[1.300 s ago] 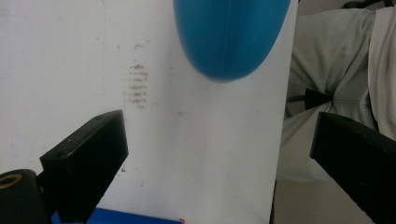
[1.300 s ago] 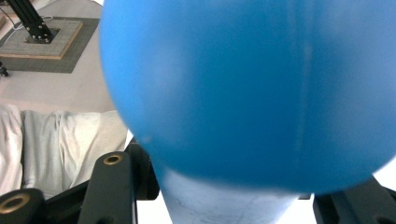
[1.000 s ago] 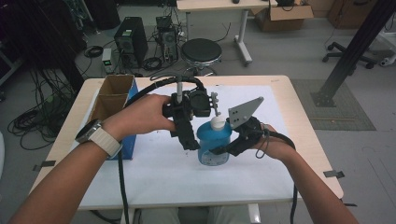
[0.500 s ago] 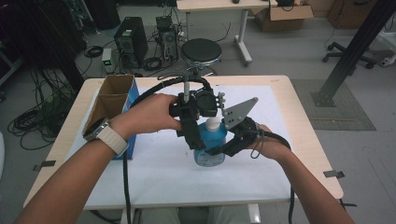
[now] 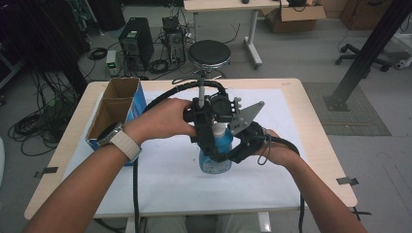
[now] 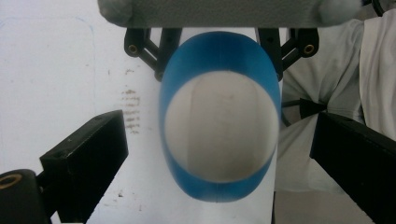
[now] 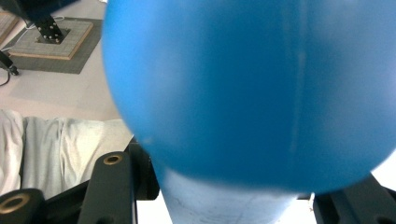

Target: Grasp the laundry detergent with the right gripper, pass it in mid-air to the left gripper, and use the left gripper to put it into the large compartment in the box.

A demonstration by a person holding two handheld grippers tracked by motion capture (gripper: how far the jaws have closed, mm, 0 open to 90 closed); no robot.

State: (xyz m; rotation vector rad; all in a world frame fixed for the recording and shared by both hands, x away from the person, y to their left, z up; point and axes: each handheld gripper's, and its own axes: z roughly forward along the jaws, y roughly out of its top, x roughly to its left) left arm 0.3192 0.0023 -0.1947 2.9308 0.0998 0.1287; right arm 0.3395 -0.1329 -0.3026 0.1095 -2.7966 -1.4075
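Two grippers meet over a blue bottle (image 5: pixel 214 158) standing upright near the middle of the white mat (image 5: pixel 160 179). The right gripper (image 5: pixel 232 156) is clamped on the bottle's body from the side; the left gripper (image 5: pixel 210 145) hangs over the bottle's top, jaws spread wide and touching nothing. An open cardboard box (image 5: pixel 116 109) stands well to the left of the bottle, at the mat's edge. Bare mat lies before and behind the bottle. Beyond the table (image 5: pixel 318 145), a round stool (image 5: pixel 209 53) and computer towers (image 5: pixel 133 41) stand on the grey floor.
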